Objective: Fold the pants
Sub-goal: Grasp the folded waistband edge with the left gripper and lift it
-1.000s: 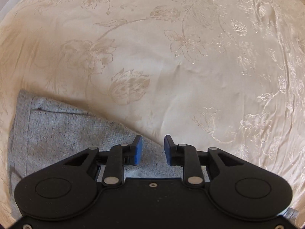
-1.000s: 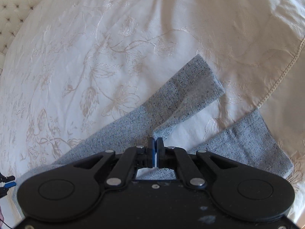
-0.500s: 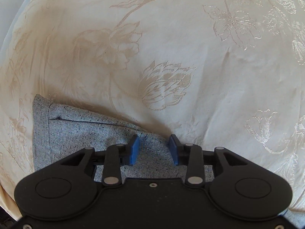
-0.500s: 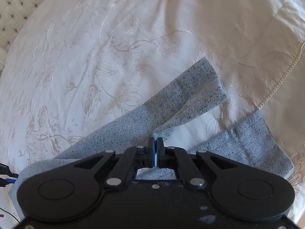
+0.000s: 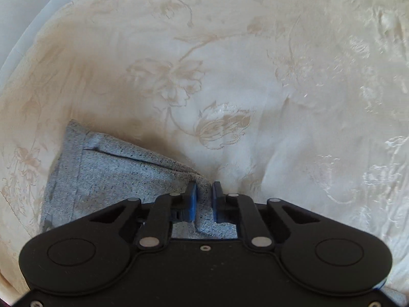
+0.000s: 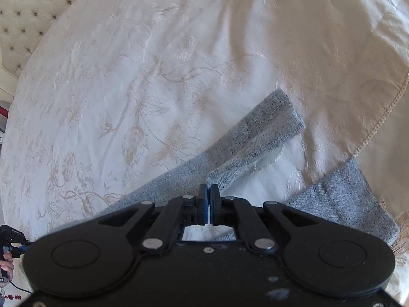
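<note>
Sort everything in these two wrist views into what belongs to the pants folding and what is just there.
Belongs to the job:
- grey pants, legs spread on the bed
- left gripper, jaws closing on the pants' waist end
- right gripper, shut on a fold of a pant leg

Just there:
- cream floral bedspread
- tufted headboard
- corded device at the lower left edge

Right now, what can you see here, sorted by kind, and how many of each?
Grey pants: 1
Cream floral bedspread: 1
Tufted headboard: 1
Hand-held grippers, left hand-held gripper and right hand-held gripper: 2
Total: 5
</note>
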Demonstrator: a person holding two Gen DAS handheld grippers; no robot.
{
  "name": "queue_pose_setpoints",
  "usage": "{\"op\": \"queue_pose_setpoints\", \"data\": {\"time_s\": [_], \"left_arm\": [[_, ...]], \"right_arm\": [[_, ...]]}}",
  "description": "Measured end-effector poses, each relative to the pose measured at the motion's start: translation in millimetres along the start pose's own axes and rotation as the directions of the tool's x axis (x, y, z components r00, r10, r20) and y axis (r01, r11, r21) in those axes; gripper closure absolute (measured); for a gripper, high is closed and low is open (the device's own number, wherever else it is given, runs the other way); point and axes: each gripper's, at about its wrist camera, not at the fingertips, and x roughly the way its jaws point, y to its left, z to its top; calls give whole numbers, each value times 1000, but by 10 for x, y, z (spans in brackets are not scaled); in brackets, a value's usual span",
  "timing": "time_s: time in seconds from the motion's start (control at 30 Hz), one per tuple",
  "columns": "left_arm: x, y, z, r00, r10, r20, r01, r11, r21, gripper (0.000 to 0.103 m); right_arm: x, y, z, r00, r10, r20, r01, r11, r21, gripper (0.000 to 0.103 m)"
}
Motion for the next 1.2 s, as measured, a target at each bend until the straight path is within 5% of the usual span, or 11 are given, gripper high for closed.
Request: {"op": "queue_pose_setpoints", "data": {"time_s": [0.17, 0.27, 0.37, 0.43, 0.53, 0.73, 0.97, 1.1, 1.2], "left_arm": [[-1003, 527, -675, 966, -119, 231, 122, 993, 2, 87], [-1221, 913, -1300, 945, -169, 281, 181, 983, -18, 87], [-1034, 1181, -1911, 961, -145, 235, 162, 985, -53, 87], [-746, 1194, -2183, 985, -99, 139, 109, 992, -68, 87], [-379, 1319, -2496, 996, -73, 55, 77, 993, -88, 87], [-264, 1370, -2399, 996, -87, 29, 90, 987, -132, 87], [-879, 1327, -1855, 966, -221, 132, 236, 966, -105, 88], [-1060, 1416, -2019, 952, -256, 165, 268, 962, -52, 87], [-831, 1479, -2279, 970, -222, 99, 225, 974, -20, 87]], "right_arm": [[-528, 39, 50, 996, 55, 72, -50, 997, -65, 101], [-825, -72, -85, 993, 67, 99, -59, 995, -78, 101], [-979, -291, -410, 996, 42, 79, -38, 998, -57, 101], [-949, -481, -691, 999, 1, 43, 0, 1000, -11, 101], [-748, -759, -1067, 996, -81, -39, 83, 995, 48, 101], [-480, -851, -1343, 982, -164, -88, 168, 985, 40, 101], [-856, -360, -952, 996, -86, 33, 88, 995, -42, 101], [-1300, -144, -823, 990, -11, 144, 25, 995, -94, 101], [-1403, -228, -990, 985, -24, 171, 43, 993, -107, 101]]}}
